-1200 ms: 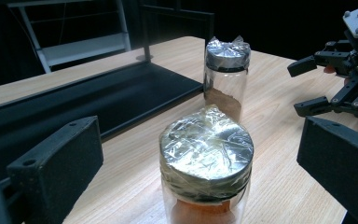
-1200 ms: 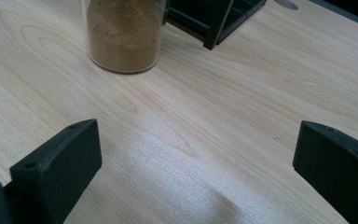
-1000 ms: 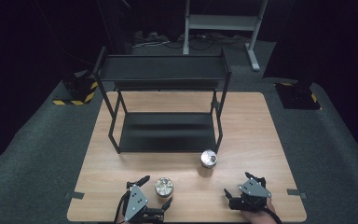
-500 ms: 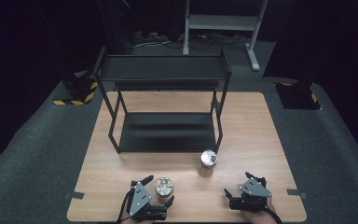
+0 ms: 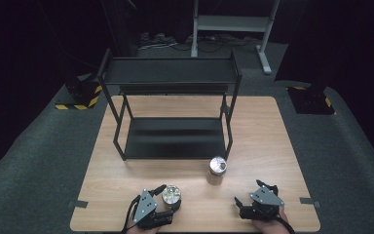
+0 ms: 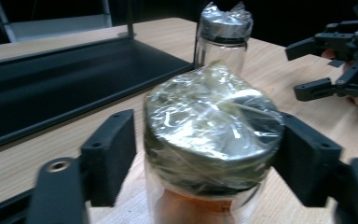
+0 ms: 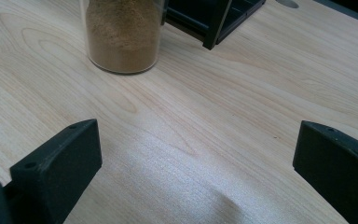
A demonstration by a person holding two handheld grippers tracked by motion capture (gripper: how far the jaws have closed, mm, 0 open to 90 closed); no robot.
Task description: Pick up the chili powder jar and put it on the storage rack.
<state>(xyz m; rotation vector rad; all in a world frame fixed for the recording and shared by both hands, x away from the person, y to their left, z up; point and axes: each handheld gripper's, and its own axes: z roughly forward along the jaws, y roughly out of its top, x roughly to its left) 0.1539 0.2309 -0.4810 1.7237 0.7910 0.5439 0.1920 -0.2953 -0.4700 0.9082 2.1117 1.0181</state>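
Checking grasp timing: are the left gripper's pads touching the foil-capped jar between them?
Cannot tell. In the left gripper view the left gripper, jaws just closing, flanks the jar; blur hides any contact.

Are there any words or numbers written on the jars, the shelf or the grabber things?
None: no word, number or brand can be read anywhere.
Near jar: clear plastic wrap over the lid, no label seen.
Far jar: wrapped lid, plain glass, no label seen.
Black shelf: no writing.
Left gripper and right gripper: no markings to read.
Yellow and black stripes on the floor stand: a warning pattern, no letters.
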